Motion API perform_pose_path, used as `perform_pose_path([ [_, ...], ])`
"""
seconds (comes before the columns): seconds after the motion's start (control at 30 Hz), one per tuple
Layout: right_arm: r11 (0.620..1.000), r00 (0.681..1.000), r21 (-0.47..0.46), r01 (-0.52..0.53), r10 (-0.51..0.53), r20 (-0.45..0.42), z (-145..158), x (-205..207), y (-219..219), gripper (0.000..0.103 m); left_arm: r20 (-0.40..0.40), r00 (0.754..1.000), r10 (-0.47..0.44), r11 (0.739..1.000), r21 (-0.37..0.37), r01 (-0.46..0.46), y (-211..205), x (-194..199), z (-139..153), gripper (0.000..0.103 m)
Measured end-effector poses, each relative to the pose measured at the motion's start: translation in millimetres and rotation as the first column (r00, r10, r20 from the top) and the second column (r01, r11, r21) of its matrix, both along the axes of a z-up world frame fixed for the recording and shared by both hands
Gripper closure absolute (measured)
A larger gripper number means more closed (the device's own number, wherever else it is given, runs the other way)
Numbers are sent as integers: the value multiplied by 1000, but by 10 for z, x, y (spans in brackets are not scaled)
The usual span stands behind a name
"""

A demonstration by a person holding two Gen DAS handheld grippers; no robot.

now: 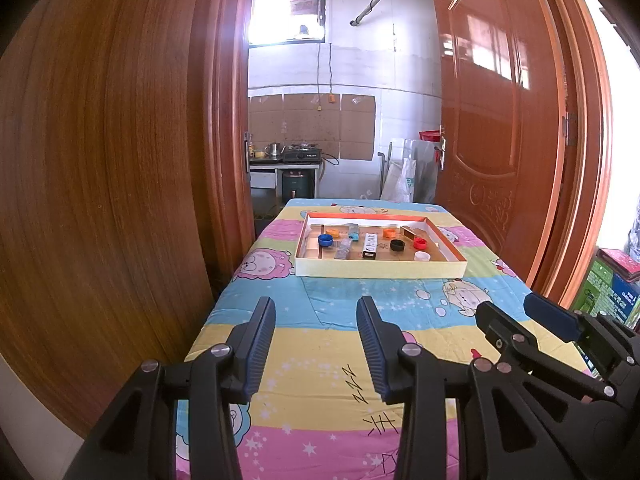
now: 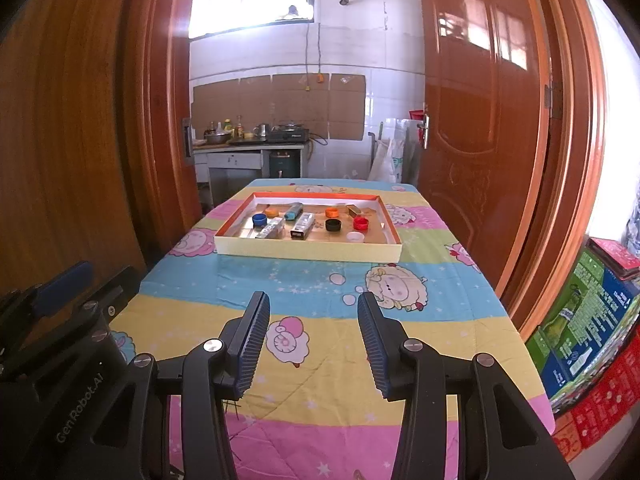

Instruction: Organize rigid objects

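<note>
Left wrist view shows the left gripper [image 1: 316, 320] nearest, its blue ribbed fingers spread wide with nothing between them, held over the cartoon-printed pastel tablecloth [image 1: 320, 360]; just to its right the right gripper [image 1: 516, 316] sits alongside, and the right wrist view confirms its own jaws are likewise spread and empty. Farther along the table lies the shallow rectangular cardboard tray with an orange rim [image 1: 380, 270], well apart from both grippers. Inside it, on the left, sit a blue bottle cap [image 2: 259, 220] and a small orange cap [image 2: 272, 212]; mid-tray lies a white rectangular box with a dark end [image 2: 301, 226]; to the right are a black cap [image 2: 333, 225], a red cap [image 2: 360, 223] and a white cap [image 2: 355, 237]. Beyond the table, wooden doors [image 1: 500, 100] frame a tiled kitchen.
</note>
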State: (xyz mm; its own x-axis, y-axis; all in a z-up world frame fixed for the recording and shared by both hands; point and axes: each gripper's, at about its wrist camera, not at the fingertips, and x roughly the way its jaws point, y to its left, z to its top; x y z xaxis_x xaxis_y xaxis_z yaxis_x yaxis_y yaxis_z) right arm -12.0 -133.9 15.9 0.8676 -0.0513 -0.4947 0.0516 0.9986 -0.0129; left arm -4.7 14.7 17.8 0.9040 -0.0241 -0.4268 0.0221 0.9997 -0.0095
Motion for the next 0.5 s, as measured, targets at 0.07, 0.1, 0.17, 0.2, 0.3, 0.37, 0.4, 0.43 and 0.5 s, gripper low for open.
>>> perform_pose_path([
  [0.07,1000,1000,0,0,0,0,1,-5,4,56,0,1000,0,1000,0,0,-1,-1,0,61],
  [0.1,1000,1000,-1,0,0,0,2,-6,14,56,0,1000,0,1000,0,0,0,-1,1,61],
  [0.17,1000,1000,0,-1,1,0,6,-1,-2,56,0,1000,-1,1000,-1,1,-1,-2,1,61],
  [0.2,1000,1000,0,0,0,0,2,-3,11,56,0,1000,-2,1000,-1,2,-2,-1,1,61],
  [0.3,1000,1000,1,-1,1,-1,4,-3,1,56,-1,1000,-3,1000,0,3,-8,-6,-3,61],
  [0.37,1000,1000,0,-1,1,-1,6,1,4,56,-2,1000,-4,1000,2,4,-12,-5,-8,61],
  [0.4,1000,1000,1,-1,1,0,4,0,9,56,-3,1000,-4,1000,3,4,-14,-6,-11,61],
  [0.43,1000,1000,1,-2,2,0,3,0,12,56,-4,1000,-5,1000,3,5,-16,-6,-12,61],
  [0.5,1000,1000,1,-1,1,0,2,0,16,56,-5,1000,-5,1000,3,5,-19,-8,-15,61],
])
